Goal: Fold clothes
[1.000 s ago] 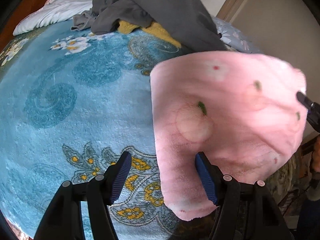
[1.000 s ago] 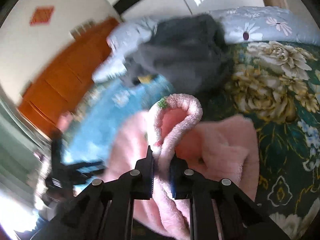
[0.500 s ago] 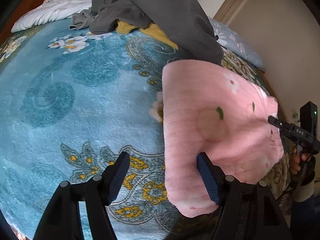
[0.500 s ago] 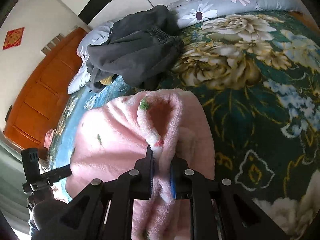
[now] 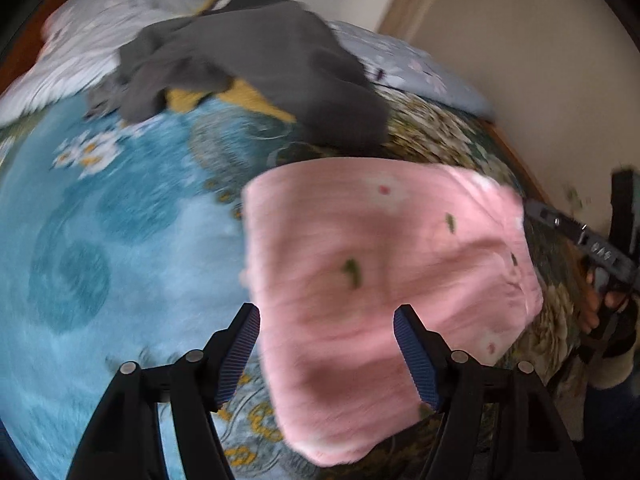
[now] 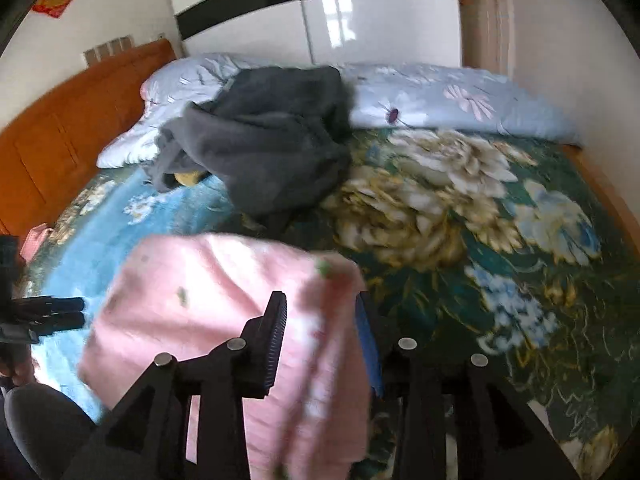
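A folded pink fleece garment (image 5: 380,260) with small green and red marks lies on the bed. My left gripper (image 5: 326,316) hovers open over its near left edge, the left finger over the blanket and the right finger over the pink cloth. My right gripper (image 6: 320,304) is open too, and the pink garment (image 6: 208,292) shows between and below its spread fingers, at the right corner. Motion blur softens both views. In the left wrist view the right gripper (image 5: 580,236) sits at the garment's far right corner, held by a hand.
A heap of dark grey clothes (image 5: 260,60) with a yellow garment (image 5: 240,96) under it lies at the back of the bed. Pale floral pillows (image 6: 440,96), an orange headboard (image 6: 60,128) and a wardrobe (image 6: 360,20) stand behind. The blue blanket (image 5: 100,220) spreads to the left.
My right gripper lowered the pink garment's corner onto the bed and its fingers have spread off the cloth. The garment now lies flatter. My left gripper stayed open and shifted slightly.
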Demonstrator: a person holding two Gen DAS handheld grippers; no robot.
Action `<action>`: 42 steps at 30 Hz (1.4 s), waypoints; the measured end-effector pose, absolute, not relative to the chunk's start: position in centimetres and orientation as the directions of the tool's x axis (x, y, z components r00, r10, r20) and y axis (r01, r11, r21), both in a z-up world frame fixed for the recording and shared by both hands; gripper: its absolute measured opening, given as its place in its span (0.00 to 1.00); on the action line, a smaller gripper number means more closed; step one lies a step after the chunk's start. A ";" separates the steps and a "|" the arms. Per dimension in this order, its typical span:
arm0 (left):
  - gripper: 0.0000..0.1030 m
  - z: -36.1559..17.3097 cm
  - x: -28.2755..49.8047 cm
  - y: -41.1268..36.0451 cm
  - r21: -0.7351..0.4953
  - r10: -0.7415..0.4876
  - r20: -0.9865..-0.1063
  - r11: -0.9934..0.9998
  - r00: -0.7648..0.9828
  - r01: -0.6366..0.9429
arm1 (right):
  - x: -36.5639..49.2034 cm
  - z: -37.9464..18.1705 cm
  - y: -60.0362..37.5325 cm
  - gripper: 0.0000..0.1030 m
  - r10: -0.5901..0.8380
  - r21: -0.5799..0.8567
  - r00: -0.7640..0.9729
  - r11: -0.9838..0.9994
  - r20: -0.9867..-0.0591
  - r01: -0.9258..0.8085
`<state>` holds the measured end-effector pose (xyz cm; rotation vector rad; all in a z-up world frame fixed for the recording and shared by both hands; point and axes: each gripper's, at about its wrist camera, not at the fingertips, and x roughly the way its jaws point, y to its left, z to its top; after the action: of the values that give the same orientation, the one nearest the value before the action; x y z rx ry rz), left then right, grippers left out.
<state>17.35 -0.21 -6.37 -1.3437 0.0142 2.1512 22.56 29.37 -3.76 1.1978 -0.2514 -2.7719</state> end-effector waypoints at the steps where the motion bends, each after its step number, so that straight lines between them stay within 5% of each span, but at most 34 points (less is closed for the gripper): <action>1: 0.71 -6.6 17.3 0.4 -0.283 0.478 -0.827 -0.810 -0.297 -0.514 | 22.5 -3.8 29.0 0.37 -0.222 0.235 -0.671 -0.969 -0.708 0.073; 11: 0.76 -11.2 16.1 0.2 -0.328 0.471 -0.858 -0.808 -0.202 -0.490 | 22.3 -9.2 30.7 0.41 -0.387 0.421 -0.554 -0.904 -0.737 0.072; 22: 0.77 -10.4 15.7 -5.0 -0.496 0.586 -0.754 -0.804 -0.297 -0.328 | 23.4 -7.8 30.5 0.42 -0.362 0.405 -0.623 -0.911 -0.693 0.079; 27: 0.78 -13.0 14.0 -5.1 -0.525 0.581 -0.776 -0.811 -0.246 -0.257 | 24.1 -9.6 34.2 0.67 -0.334 0.488 -0.635 -0.869 -0.696 -0.077; 33: 0.80 -14.4 12.6 -4.7 -0.564 0.608 -0.769 -0.791 -0.198 -0.238 | 23.8 -13.1 36.3 0.70 -0.484 0.677 -0.597 -0.722 -0.640 -0.140; 42: 0.83 -14.6 12.1 -4.9 -0.599 0.641 -0.741 -0.766 -0.200 -0.233 | 21.9 -14.0 35.5 0.74 -0.489 0.666 -0.579 -0.734 -0.653 -0.131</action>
<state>12.08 -4.90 -14.58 -1.4997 -0.4842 2.0087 21.92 35.49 -13.97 1.3108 -1.0223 -2.4038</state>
